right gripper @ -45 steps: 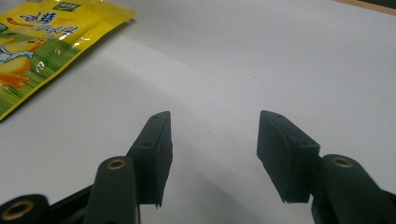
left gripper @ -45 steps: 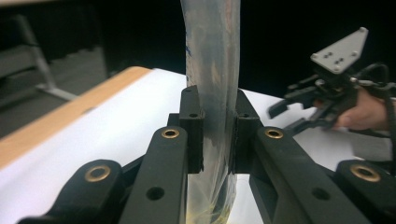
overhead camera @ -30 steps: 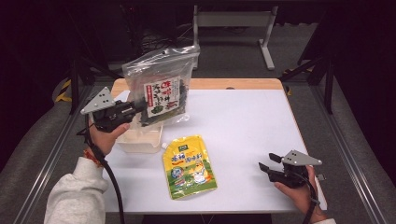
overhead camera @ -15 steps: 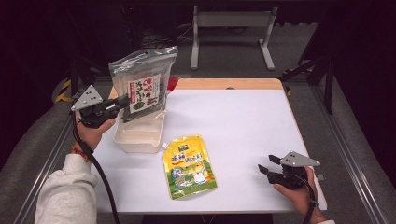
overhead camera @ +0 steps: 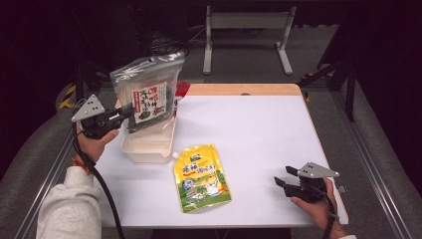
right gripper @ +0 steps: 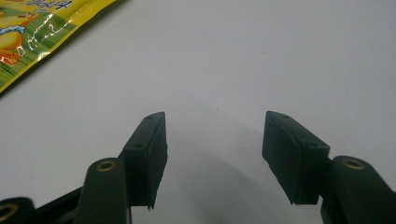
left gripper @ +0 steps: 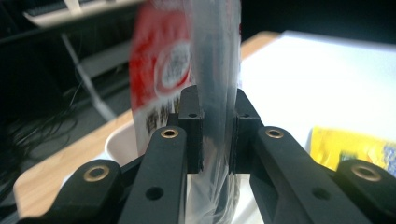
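While the left gripper (overhead camera: 122,113) has its jaws clamped on the lower edge of the clear seaweed bag (overhead camera: 147,97), the bag stands nearly upright above the white tub (overhead camera: 149,147) at the left side of the table (overhead camera: 259,124), its bottom hanging just over the tub's far end. In the left gripper view the film of the clear seaweed bag (left gripper: 215,84) is pinched flat between the two pads, so the hold looks firm, though the bulk of the bag stands above the grip and could flop over. To do this step well, I would lower it slowly, keep the hand level, bring the bottom edge inside the tub's rim before tipping it, and release only once its weight rests on the tub floor; letting go early risks the bag falling over the near wall. Just right of the tub, nearer the person, the yellow pouch (overhead camera: 201,177) lies flat on the table, clear of the tub. At the near right corner the right gripper (overhead camera: 283,183) rests low over the bare tabletop with its jaws spread wide and nothing between them, well apart from the pouch and free to take it afterwards.
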{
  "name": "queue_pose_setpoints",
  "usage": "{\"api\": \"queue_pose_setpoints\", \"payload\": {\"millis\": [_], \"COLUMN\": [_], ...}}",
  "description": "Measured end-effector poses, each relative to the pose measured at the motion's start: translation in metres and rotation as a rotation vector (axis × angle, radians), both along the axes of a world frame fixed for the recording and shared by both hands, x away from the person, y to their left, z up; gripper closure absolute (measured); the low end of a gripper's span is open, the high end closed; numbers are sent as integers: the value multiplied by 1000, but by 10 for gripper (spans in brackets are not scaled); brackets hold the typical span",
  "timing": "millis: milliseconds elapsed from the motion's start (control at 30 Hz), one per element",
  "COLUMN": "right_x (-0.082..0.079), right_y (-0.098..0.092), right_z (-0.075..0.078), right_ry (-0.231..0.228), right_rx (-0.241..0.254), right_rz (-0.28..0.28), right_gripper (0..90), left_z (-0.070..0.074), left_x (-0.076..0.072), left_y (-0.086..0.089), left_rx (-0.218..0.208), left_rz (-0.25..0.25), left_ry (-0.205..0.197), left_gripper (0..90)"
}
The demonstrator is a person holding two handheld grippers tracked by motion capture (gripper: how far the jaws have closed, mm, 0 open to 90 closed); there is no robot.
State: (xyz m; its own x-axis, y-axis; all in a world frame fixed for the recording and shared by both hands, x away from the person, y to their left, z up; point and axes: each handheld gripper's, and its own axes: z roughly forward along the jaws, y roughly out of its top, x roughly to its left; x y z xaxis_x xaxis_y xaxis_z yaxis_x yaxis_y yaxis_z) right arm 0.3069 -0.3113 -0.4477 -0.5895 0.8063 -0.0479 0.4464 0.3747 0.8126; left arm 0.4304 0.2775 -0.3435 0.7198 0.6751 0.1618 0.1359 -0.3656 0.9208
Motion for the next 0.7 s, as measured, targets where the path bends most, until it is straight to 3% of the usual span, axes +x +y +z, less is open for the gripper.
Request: {"api": "queue_pose_setpoints", "payload": {"millis": [167,267,333,433,467,533,600,700], "right_x": [1,1,0,1,1,0,0,0], "right_y": [0,1,1,1,1,1,1,0], "right_z": [0,0,0,-1,-1,-1,0,-1], "right_ry": [-2,-2,-3,0,0,1,0,2], "right_rx": [0,0,-2,-2,-2,-2,0,-2], "right_rz": [0,3,5,5,6,8,6,5], "right_gripper": [391,390,388,385,385,385,383,381], "left_z": [-9,-19,-21,-26,-27,-27,-28,-28], "left_x": [1,3,3,5,5,5,5,3], "left_y": [-1,-4,-6,-14,-14,-12,-9,-6], "left_rx": [-12,-72,-79,-42,-77,-96,-107,-105], "left_rz": [-4,-3,-8,0,-10,-12,14,3], "left_ry": [14,16,9,9,21,23,21,27], "left_gripper": [792,789,786,776,774,768,757,713]}}
